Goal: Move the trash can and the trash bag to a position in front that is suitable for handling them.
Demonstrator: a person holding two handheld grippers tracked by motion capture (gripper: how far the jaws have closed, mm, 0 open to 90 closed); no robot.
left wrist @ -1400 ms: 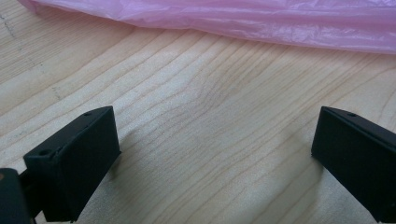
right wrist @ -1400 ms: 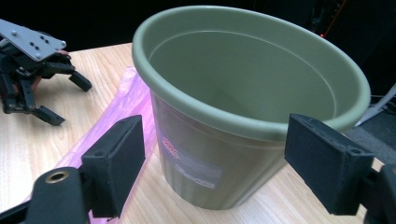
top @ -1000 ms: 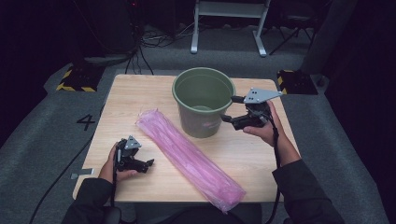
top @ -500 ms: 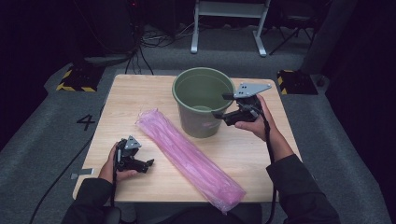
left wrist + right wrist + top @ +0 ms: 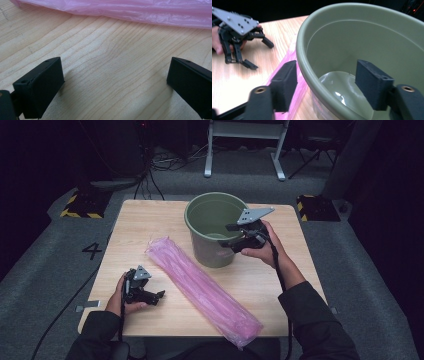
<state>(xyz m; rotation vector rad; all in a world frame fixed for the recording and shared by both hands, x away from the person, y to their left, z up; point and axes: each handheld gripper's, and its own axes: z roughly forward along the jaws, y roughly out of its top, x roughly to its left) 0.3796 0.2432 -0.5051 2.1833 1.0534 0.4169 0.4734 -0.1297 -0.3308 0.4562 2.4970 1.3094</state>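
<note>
fingers (image 5: 284, 85) of right gripper (image 5: 239, 236): apart astride green bucket (image 5: 212, 227) rim, closing, not yet pinching | bucket: upright mid-table beside pink bag (image 5: 202, 287) | left gripper (image 5: 150, 292): open, idle | tip: seat wall deep between pads before squeezing

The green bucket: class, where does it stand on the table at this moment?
In the high view the green bucket stands far-centre on the table, just beyond the pink bag, its near-right rim between the right gripper jaws.
</note>
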